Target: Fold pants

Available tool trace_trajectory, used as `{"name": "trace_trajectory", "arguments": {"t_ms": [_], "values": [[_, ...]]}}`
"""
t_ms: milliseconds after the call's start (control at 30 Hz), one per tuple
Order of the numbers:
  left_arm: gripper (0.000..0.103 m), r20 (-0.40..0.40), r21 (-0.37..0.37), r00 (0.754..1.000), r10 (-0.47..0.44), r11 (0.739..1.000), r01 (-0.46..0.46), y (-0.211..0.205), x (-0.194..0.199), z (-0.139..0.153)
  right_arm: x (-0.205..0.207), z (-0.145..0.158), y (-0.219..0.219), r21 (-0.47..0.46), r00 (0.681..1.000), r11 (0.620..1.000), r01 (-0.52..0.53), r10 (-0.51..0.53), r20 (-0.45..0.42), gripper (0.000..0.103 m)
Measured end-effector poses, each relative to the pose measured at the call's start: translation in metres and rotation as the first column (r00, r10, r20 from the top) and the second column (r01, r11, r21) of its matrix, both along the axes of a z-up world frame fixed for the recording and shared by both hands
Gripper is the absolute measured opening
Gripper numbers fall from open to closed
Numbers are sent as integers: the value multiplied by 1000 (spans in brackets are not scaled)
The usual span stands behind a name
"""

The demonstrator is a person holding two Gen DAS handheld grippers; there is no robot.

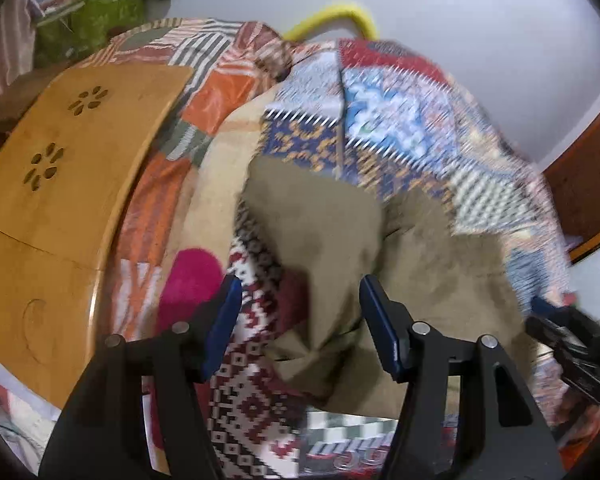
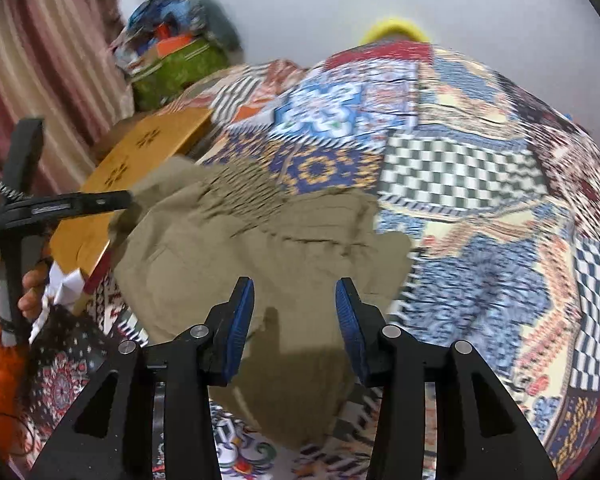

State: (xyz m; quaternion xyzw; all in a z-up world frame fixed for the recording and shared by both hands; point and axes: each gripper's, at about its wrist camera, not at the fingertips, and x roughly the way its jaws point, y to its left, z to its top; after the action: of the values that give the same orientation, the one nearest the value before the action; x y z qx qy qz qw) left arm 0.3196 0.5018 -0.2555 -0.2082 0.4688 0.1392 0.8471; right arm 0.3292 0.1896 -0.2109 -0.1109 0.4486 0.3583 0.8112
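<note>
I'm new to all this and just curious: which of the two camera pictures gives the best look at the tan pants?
The right wrist view: the pants spread across the quilt, outline mostly visible. The left wrist view shows only a bunched, blurred part.

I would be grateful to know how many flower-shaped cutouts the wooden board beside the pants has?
2. Both sit on the wooden board: one cutout nearer its far end, the other cutout nearer the camera. Cloth covers part of the board, so others may be hidden.

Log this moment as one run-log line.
task: fold pants | left gripper: open above olive-khaki cloth pants | right gripper: open over pants | surface: patchwork patterned quilt
</note>
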Motion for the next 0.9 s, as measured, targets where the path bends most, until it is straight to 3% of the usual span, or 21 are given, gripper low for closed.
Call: {"name": "trace_trajectory", "arguments": {"t_ms": [100,200,433,567,733,900], "values": [[62,-90,57,995,46,998,-41,7,0,-24,3,-21,22,-87,999,995,-41,40,-11,39],[63,-110,1,991,76,997,-76,23,-11,-42,4,-38,17,-107,998,993,-44,39,-52,38],[66,-112,66,988,105,993,-98,23,-36,-31,1,-28,1,-116,998,992,-51,46,-43,39],[60,-135,170,980,144,978,-120,19,-48,-18,-2,-21,-3,-95,999,994,-45,43,-18,39],[59,-60,117,993,103,989,-95,8,-71,10,-12,-8,-8,-52,998,997,-59,59,2,39],[59,97,136,995,33,990,-46,-43,-93,68,-31,26,-25,-20,994,999,-51,52,92,39]]}}
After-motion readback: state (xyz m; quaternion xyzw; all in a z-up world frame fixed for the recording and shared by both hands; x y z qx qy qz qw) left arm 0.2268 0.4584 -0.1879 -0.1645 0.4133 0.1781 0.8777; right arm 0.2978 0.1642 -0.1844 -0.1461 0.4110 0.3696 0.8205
